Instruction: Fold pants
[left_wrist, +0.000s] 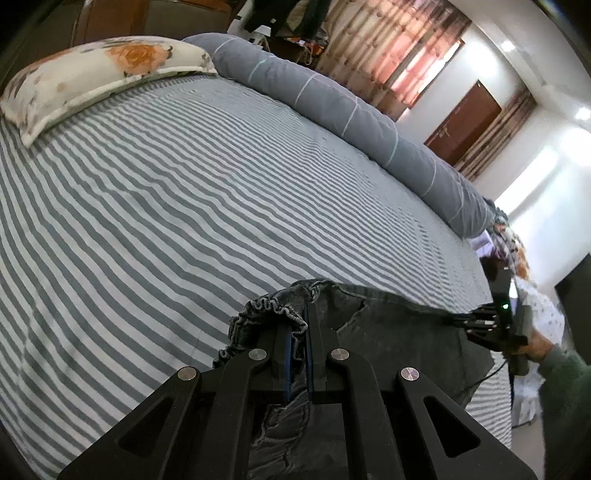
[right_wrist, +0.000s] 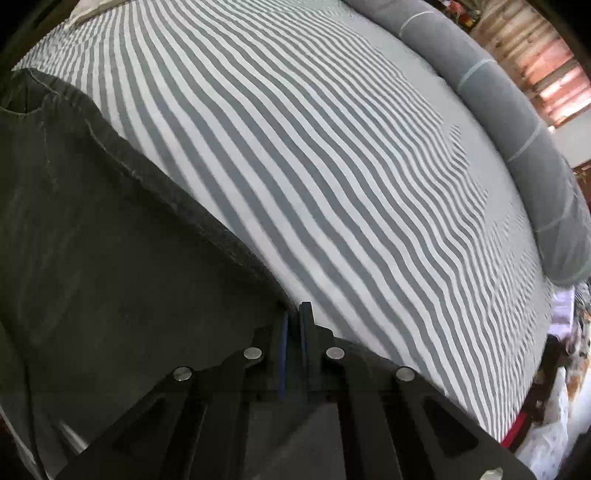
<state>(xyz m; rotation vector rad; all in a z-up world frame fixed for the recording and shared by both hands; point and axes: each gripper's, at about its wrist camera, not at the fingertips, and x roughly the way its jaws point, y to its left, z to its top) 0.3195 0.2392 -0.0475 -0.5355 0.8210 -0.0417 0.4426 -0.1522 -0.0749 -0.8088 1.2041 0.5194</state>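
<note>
Bedroom scene, striped bed sheet (left_wrist: 184, 206) as the work surface. Dark denim pants (left_wrist: 399, 325) lay at the near edge of the bed, just in front of both wrist cameras, likely so the broad sheet beyond stayed free for laying out folds.

Left gripper (left_wrist: 298, 328) was closed tight on the gathered elastic waistband (left_wrist: 266, 310), ruffled cloth bunched around the blue pads. Right gripper (right_wrist: 294, 314) was closed too, its jaws nearly together at the pants' seamed side edge (right_wrist: 155, 177); dark cloth ran right up to the pads and looked pinched, though the fold between them was thin and hard to make out. From the left view, the right gripper (left_wrist: 476, 319) sat at the far right end of the pants, held by a hand (left_wrist: 539, 347) in a green sleeve (left_wrist: 565, 387).

Judgement: two grips along one side, waistband and further down, suited lifting or carrying that edge over to make a lengthwise fold.

Farther off: floral pillow (left_wrist: 92, 77) at the head, a rolled grey duvet (left_wrist: 332, 107) along the far side, curtains (left_wrist: 391, 48) and a brown door (left_wrist: 465, 118) behind.
</note>
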